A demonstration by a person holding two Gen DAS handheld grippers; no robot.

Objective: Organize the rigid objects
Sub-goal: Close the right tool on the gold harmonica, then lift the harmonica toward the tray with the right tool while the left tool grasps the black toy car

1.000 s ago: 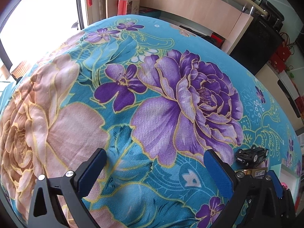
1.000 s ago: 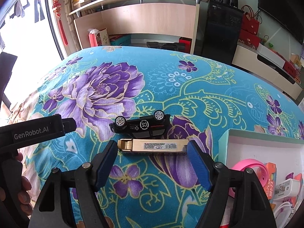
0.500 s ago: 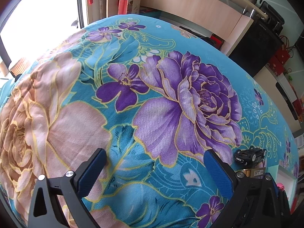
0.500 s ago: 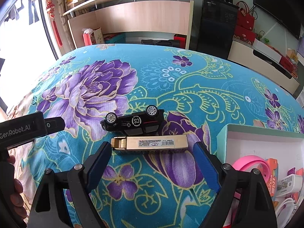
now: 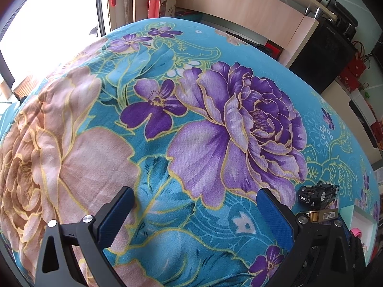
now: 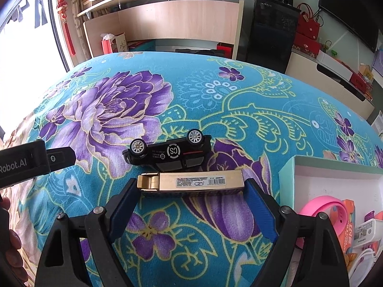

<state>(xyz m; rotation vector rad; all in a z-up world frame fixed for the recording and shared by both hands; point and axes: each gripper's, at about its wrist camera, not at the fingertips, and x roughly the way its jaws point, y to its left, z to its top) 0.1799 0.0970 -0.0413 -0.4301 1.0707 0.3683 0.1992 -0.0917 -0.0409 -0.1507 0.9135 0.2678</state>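
A long gold box point(image 6: 191, 183) with a white label lies on the flowered blue cloth. Just behind it a black toy car point(image 6: 167, 153) rests upside down, wheels up. My right gripper point(image 6: 191, 184) stands open, its blue fingertips at either end of the gold box without pressing on it. My left gripper point(image 5: 195, 192) hangs open over bare cloth with nothing between its fingers; its body also shows at the left of the right wrist view. In the left wrist view the car point(image 5: 318, 192) and gold box point(image 5: 323, 215) lie at the far right.
A white box with a teal rim point(image 6: 290, 167) sits to the right, holding a pink band point(image 6: 323, 208), an orange pack and white items. A wooden shelf unit point(image 6: 179, 21) and a black cabinet point(image 6: 270, 31) stand beyond the cloth's far edge.
The right gripper's jaws have spread wider around the gold box, which stays on the cloth. The left gripper has held still.
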